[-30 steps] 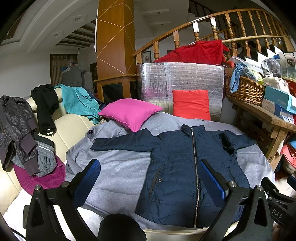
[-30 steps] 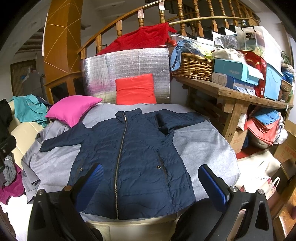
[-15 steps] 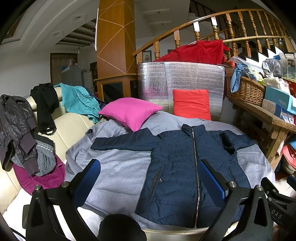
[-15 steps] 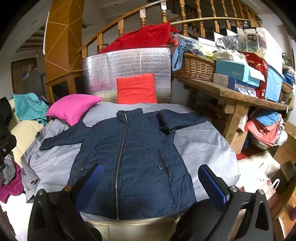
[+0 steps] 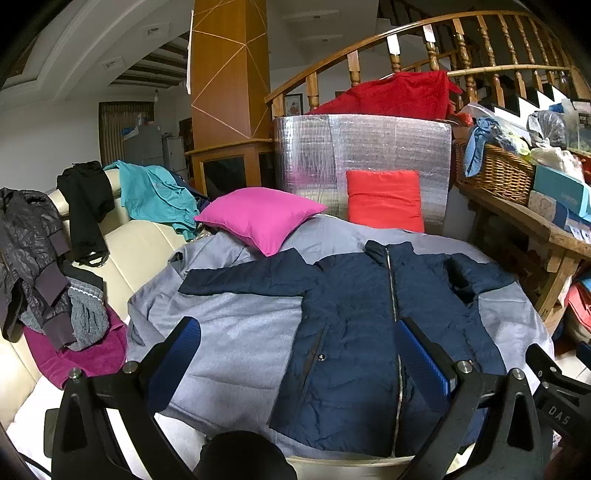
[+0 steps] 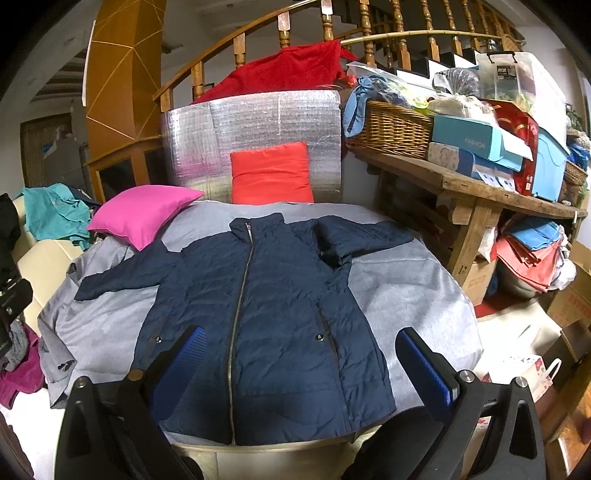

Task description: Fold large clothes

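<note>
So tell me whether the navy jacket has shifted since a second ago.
No. The navy jacket lies as before, its collar just below the red cushion.

A lived-in home: a wooden staircase railing [image 5: 424, 33] curves overhead, clothes drape a cream sofa [image 5: 136, 243], cushions [image 6: 144, 214] lean about, and a wooden bench [image 6: 480, 192] carries a wicker basket [image 6: 391, 129] and stacked boxes [image 6: 476, 147].

Readable text: "FASHION" on the side of the teal shoebox [image 6: 469, 142] on the bench [image 6: 480, 188]; "ROX" on the label of the clear plastic storage bin [image 6: 508, 70] behind it; "DAS" on a black gripper part [image 5: 559, 410] at the lower right of the left wrist view.
</note>
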A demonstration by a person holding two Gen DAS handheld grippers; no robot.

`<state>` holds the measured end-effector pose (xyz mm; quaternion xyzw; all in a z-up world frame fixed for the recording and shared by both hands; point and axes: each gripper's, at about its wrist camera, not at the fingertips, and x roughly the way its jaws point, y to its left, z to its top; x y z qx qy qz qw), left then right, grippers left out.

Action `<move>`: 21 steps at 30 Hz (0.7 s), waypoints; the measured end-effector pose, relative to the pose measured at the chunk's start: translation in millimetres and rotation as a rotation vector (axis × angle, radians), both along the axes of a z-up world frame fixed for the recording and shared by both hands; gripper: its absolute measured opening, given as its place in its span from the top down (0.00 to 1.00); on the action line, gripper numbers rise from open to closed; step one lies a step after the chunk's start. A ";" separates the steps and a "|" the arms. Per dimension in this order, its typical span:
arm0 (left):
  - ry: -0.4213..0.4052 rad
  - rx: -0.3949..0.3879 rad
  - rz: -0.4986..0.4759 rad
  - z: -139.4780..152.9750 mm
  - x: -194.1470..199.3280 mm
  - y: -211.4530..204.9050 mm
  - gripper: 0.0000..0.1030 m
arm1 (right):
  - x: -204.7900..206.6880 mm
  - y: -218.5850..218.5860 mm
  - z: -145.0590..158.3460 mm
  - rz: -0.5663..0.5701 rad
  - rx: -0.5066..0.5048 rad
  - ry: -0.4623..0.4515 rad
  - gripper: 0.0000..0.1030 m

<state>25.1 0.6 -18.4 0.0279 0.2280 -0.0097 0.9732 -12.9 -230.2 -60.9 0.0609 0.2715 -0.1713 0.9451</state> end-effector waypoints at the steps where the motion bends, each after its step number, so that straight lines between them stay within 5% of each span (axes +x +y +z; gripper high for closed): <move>1: 0.001 0.000 0.001 0.0 1.6 0.3 0.00 | 2.5 -1.5 0.3 -0.001 0.002 0.000 0.00; 14: 0.067 0.061 -0.015 -21.9 85.6 -34.8 0.00 | 74.3 -53.9 -6.0 -0.067 0.038 0.004 0.00; 21: 0.414 0.047 -0.125 -123.0 223.5 -86.1 0.00 | 149.5 -167.3 -46.8 -0.081 0.251 0.011 0.00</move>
